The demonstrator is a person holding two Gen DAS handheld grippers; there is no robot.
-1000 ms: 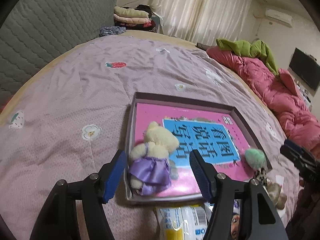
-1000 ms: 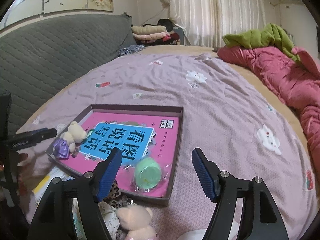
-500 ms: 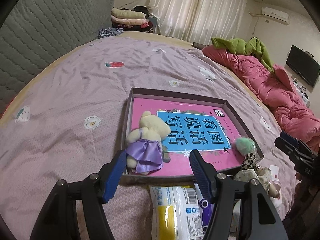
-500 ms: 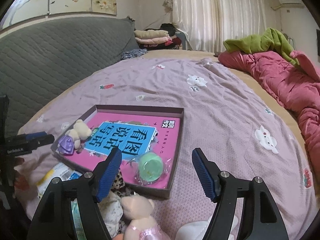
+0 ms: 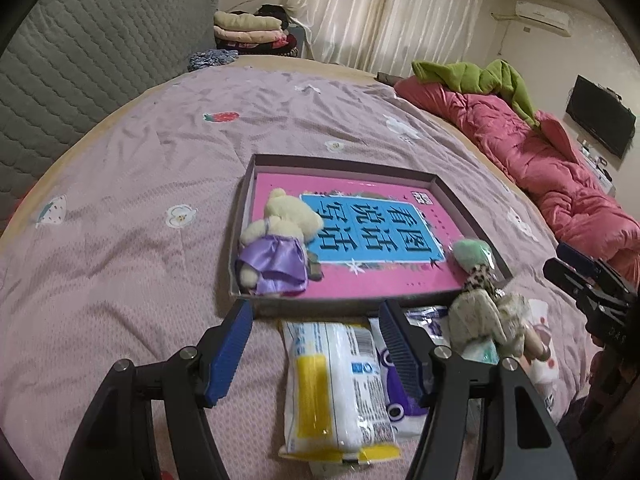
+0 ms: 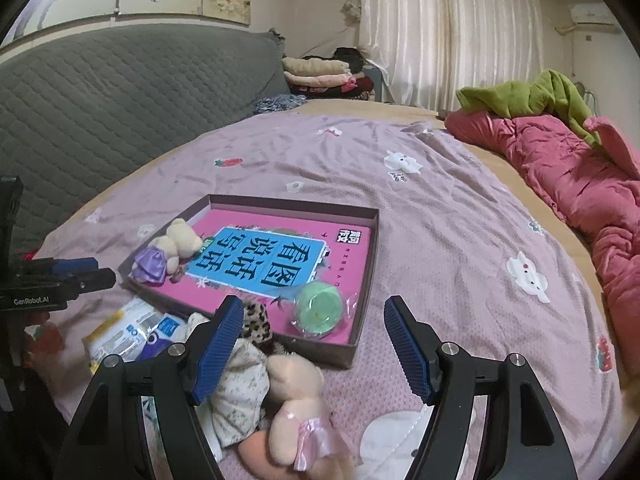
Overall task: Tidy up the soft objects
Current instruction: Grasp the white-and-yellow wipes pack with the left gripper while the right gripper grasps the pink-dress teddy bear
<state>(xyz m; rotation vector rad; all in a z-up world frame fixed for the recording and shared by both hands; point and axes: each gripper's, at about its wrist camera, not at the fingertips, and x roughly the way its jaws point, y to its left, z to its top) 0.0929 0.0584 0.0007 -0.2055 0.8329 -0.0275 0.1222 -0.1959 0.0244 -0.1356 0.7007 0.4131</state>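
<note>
A shallow box [image 5: 340, 162] [image 6: 362, 264] with a pink and blue book cover inside lies on the bed. A cream teddy in a purple dress [image 5: 280, 248] [image 6: 170, 252] lies in its near left corner. A green wrapped ball [image 6: 320, 310] [image 5: 472, 254] lies in the other near corner. Outside the box's near edge lie a wet-wipes pack [image 5: 334, 384] [image 6: 120, 330], a floral and leopard soft toy [image 5: 480, 312] [image 6: 244, 368] and a pink-dressed teddy [image 6: 300, 408]. My left gripper [image 5: 316, 348] is open above the wipes pack. My right gripper [image 6: 314, 348] is open above the pink-dressed teddy.
The bed has a lilac patterned sheet [image 5: 120, 200]. A pink duvet [image 5: 540, 168] with a green garment [image 6: 532, 96] lies along the right side. A grey quilted headboard [image 6: 120, 88] is at the left. Folded clothes [image 5: 252, 28] sit at the back.
Both grippers have pulled back from the box toward the near edge of the bed. More of the wipes pack and loose soft toys now shows. Both stay open.
</note>
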